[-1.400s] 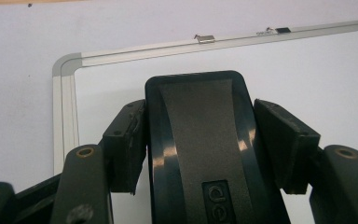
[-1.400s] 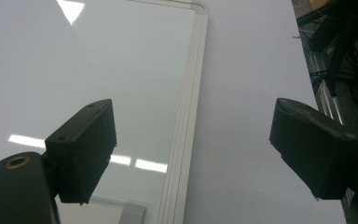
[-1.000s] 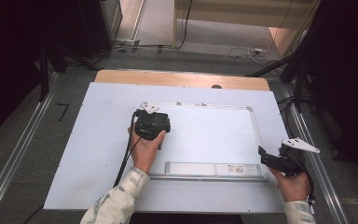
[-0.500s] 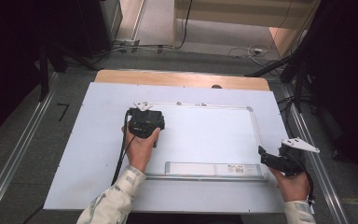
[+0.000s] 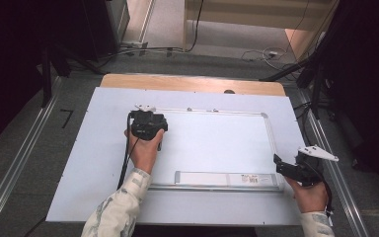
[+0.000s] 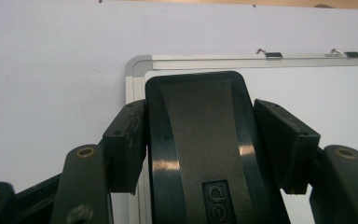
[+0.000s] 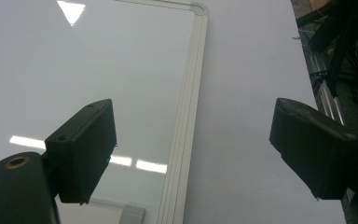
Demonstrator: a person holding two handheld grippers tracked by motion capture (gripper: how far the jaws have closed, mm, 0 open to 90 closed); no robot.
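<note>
Eraser [image 6: 200, 149]: clamped between the left gripper's [image 6: 205, 140] pads, its far end past the fingertips at the whiteboard's [image 5: 217, 143] top-left corner, apparently for wiping.
Left hand [image 5: 144, 150]: reached forward over the board, gripper pointed down and away.
Right gripper [image 7: 191, 154]: jaws wide apart, empty; the frame edge ran between the fingers.
Right hand [image 5: 310, 193]: rested by the lower-right corner, likely waiting.

eraser [image 6: 200, 154] on whiteboard's [image 5: 217, 143] far-left corner

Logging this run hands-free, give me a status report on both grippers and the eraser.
Left hand-held gripper shut on black eraser, at whiteboard top-left corner. Right hand-held gripper open, straddling the board's edge. Nothing in the way.
</note>
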